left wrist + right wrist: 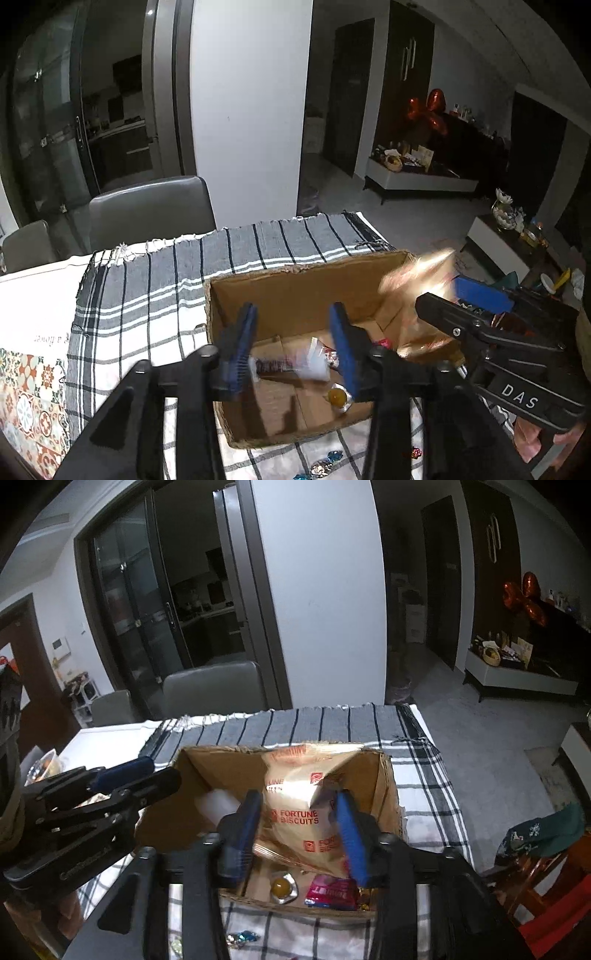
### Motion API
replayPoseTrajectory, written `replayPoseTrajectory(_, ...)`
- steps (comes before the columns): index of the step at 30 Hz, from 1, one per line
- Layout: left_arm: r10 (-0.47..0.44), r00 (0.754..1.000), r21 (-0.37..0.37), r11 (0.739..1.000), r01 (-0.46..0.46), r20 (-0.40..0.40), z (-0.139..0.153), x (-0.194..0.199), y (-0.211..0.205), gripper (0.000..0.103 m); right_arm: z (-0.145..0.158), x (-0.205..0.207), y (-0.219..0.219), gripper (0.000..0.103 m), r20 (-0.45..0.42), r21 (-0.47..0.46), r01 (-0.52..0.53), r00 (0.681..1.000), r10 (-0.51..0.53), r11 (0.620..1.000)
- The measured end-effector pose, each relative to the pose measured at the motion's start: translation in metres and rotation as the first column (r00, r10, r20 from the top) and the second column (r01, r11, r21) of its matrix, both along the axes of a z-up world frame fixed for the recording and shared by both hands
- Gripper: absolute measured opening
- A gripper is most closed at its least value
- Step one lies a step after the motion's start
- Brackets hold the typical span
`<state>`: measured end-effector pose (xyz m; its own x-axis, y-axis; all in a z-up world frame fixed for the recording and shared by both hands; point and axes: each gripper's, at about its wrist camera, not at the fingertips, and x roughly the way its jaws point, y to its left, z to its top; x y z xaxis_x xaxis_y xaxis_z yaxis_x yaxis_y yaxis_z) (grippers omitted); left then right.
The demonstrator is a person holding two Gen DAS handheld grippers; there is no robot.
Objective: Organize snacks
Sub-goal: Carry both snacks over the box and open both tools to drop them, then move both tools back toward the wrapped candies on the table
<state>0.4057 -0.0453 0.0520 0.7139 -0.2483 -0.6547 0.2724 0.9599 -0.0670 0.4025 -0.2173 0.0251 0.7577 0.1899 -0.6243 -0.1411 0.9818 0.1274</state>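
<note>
An open cardboard box (295,291) stands on a checked cloth and shows in the right wrist view (207,771) too. My left gripper (293,347) is open over the box, with a white-wrapped snack bar (291,363) blurred below between its pads, not gripped. My right gripper (301,829) has its jaws apart around a gold Fortune Biscuits packet (303,805) that sits in the box; in the left wrist view the packet (417,273) is a blur. A round yellow candy (282,886) and a pink packet (332,888) lie on the box floor.
Grey chairs (151,210) stand behind the table. A patterned mat (29,391) lies at the left. Loose wrapped candies (325,465) lie on the cloth in front of the box. A red surface (554,919) and a green cloth (546,834) are at the right.
</note>
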Motion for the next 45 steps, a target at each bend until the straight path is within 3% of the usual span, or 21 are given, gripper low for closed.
replayPoseTrajectory(15, -0.062, 0.994, 0.030, 0.998, 0.059, 0.093, 0.013, -0.075, 0.001, 0.046, 0.008, -0.060, 0.003, 0.053, 0.073, 0.001, -0.044, 0.996, 0.043, 0.999)
replayPoseTrajectory(23, -0.102, 0.989, 0.075, 0.993, 0.094, 0.105, -0.003, -0.115, 0.005, 0.046, -0.009, -0.099, 0.005, 0.053, 0.058, 0.011, -0.016, 0.998, 0.016, 1.000)
replayPoseTrajectory(28, -0.103, 0.991, 0.088, 0.992, 0.096, 0.089, -0.021, -0.135, 0.007, 0.046, -0.028, -0.118, 0.002, 0.053, 0.030, 0.015, 0.000, 1.000, 0.000, 1.000)
replayPoseTrajectory(45, -0.130, 0.985, 0.061, 0.989, 0.138, -0.114, -0.101, -0.149, 0.003, 0.046, -0.107, -0.144, 0.005, 0.053, -0.157, 0.000, -0.023, 0.987, 0.022, 1.000)
